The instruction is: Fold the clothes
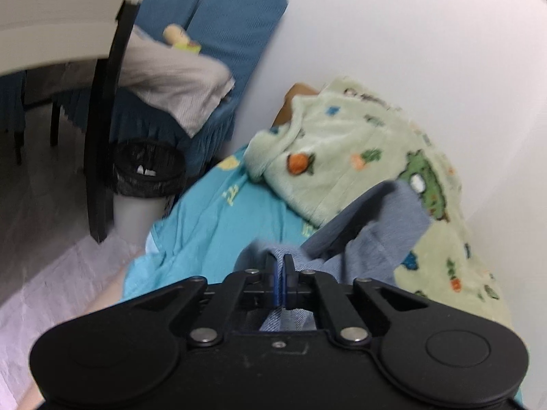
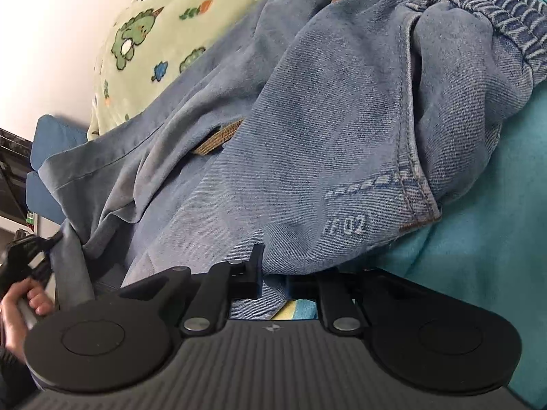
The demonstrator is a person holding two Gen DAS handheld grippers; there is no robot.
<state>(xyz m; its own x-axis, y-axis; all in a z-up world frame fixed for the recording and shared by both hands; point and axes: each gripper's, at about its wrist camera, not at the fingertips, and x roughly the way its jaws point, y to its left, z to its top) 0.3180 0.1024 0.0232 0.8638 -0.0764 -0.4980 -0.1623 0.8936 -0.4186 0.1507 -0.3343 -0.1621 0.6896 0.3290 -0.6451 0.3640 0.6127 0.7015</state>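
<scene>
Denim jeans (image 2: 307, 130) lie rumpled, unfolded, over a teal shirt (image 1: 212, 212) and green fleece (image 1: 359, 157) at the white surface's (image 1: 393, 34) edge. Left gripper (image 1: 280, 273) pinches denim; right gripper (image 2: 273, 266) fingers sit apart around a fold. Folding is barely begun.

**Faint stamp on denim is the only legible mark**

From my remote station I can make out pale stamped characters, upside down, reading roughly "20.11", on the faded blue denim trousers (image 2: 342, 157) below the pocket seam. Yellow print on the turquoise cotton garment (image 1: 218, 218) is too blurred to read.
</scene>
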